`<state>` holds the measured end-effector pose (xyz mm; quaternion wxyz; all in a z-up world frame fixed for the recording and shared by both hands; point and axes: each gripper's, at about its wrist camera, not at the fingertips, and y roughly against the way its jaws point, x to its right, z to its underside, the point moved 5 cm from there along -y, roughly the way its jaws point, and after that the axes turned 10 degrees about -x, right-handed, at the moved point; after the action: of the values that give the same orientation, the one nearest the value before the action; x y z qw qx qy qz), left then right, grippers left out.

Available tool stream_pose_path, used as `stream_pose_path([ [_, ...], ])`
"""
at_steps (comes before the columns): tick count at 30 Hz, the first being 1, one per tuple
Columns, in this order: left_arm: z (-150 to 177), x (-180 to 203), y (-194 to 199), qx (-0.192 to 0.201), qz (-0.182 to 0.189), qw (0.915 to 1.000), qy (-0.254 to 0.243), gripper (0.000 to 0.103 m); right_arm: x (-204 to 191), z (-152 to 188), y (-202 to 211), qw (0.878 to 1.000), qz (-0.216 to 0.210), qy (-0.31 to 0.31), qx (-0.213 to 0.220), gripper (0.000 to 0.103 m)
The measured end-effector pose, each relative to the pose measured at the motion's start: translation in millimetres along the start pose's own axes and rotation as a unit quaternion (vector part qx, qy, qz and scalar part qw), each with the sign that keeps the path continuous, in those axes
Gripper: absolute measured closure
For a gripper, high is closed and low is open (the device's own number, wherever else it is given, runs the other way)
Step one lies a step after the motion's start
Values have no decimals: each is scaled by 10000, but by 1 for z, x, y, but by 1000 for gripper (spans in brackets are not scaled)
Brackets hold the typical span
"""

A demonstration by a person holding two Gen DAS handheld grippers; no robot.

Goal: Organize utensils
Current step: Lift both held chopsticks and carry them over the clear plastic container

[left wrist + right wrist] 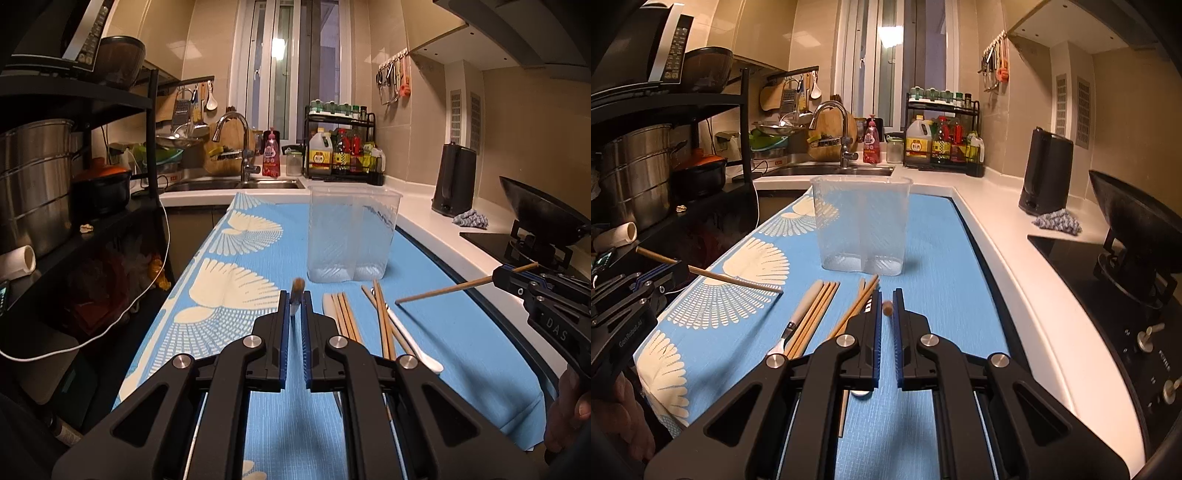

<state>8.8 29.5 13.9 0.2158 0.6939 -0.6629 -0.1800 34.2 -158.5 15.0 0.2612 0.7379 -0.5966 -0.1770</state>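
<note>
left gripper clamped on one chopstick, raised over the blue mat; loose chopsticks and a white spoon lie mid-mat before the clear holder at the far edge; right gripper clamped on another chopstick; judged best: tip each stick upright, lower it into one compartment

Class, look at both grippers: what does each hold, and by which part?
Each holds one wooden chopstick. The left gripper and the right gripper both pinch their chopstick partway along, nearer its thick end.
</note>
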Motion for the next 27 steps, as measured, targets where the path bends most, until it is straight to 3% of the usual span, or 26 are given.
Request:
stream_pose_path([
  [12, -26, -1, 7, 77, 245, 9997, 28, 97, 7, -39, 21, 9997, -60, 0, 216, 97],
  [27, -85, -22, -10, -801, 997, 9915, 246, 97, 9, -99, 25, 9994, -348, -1, 87, 97],
])
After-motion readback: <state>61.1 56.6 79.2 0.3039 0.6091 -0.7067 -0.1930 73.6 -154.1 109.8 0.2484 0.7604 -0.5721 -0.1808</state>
